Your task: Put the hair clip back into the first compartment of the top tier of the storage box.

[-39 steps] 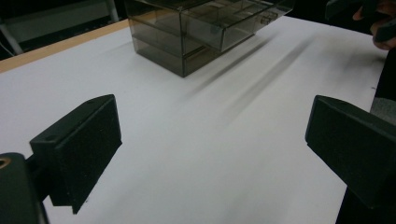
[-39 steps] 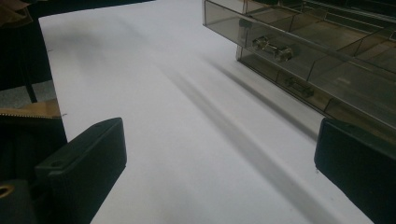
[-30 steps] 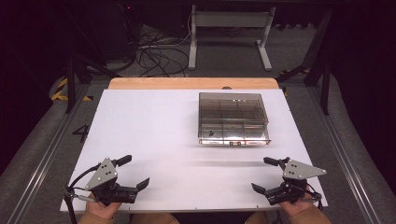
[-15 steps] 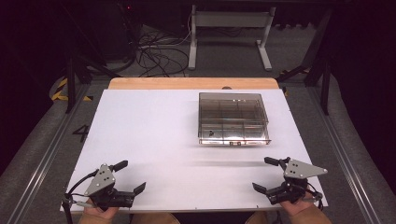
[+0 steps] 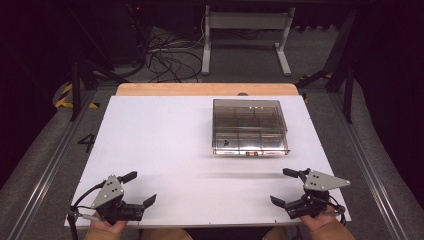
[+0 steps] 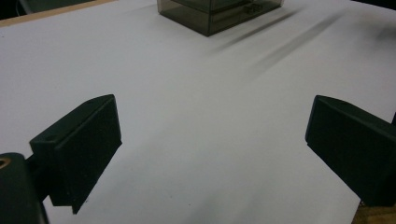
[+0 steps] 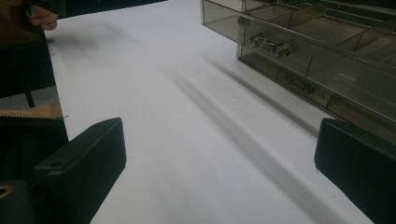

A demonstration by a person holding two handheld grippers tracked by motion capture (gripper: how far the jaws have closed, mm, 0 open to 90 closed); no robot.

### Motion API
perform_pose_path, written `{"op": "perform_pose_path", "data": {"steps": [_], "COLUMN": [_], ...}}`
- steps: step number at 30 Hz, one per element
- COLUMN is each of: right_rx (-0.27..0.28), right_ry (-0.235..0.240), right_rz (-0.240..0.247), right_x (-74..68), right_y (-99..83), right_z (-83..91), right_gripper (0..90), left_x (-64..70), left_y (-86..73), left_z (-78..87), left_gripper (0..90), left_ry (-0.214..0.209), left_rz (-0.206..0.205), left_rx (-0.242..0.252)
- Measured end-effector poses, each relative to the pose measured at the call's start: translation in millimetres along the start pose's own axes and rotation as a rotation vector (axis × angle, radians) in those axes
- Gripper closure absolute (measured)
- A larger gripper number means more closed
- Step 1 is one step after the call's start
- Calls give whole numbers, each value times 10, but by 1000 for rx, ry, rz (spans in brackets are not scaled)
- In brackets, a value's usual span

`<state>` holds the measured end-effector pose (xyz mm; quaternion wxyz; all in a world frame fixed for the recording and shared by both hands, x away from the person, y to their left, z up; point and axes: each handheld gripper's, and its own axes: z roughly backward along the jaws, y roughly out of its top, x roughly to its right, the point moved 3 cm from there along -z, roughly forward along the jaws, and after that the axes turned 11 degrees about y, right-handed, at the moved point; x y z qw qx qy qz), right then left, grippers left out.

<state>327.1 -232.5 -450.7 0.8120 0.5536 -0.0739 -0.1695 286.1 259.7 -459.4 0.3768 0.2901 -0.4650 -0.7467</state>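
A smoky clear plastic organiser box [image 5: 249, 127] with several inner compartments and a shut lid sits on the white table top [image 5: 165, 145], right of centre and toward the far side. Its front wall carries small metal latches [image 7: 270, 44]. My left gripper [image 5: 138, 189] rests at the near left corner, open, with nothing between its jaws. At the near right corner my right gripper [image 5: 284, 186] is open too and holds nothing. The left gripper view has the box [image 6: 219, 11] far ahead; the right gripper view has it [image 7: 327, 51] close at the upper right.
A wooden strip [image 5: 207, 89] borders the table's far edge. Beyond it stand a grey metal frame [image 5: 245, 25] and loose cables [image 5: 165, 50] on the dark floor. Rails [image 5: 45, 165] run along both sides. A hand [image 7: 42, 17] shows far off in the right gripper view.
My left gripper has drawn back toward the near edge and shifted slightly left. The right gripper and the box have stayed put.
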Motion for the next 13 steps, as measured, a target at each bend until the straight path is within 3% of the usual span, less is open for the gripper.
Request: {"op": "perform_pose_path", "data": {"steps": [13], "right_rx": [0], "right_ry": [1], "right_rz": [0], "right_x": [-2], "right_y": [1], "right_z": [-4], "right_gripper": [27], "left_x": [-17], "left_y": [11], "left_z": [18], "left_gripper": [44], "left_ry": [0], "left_rz": [33], "left_rx": [12]}}
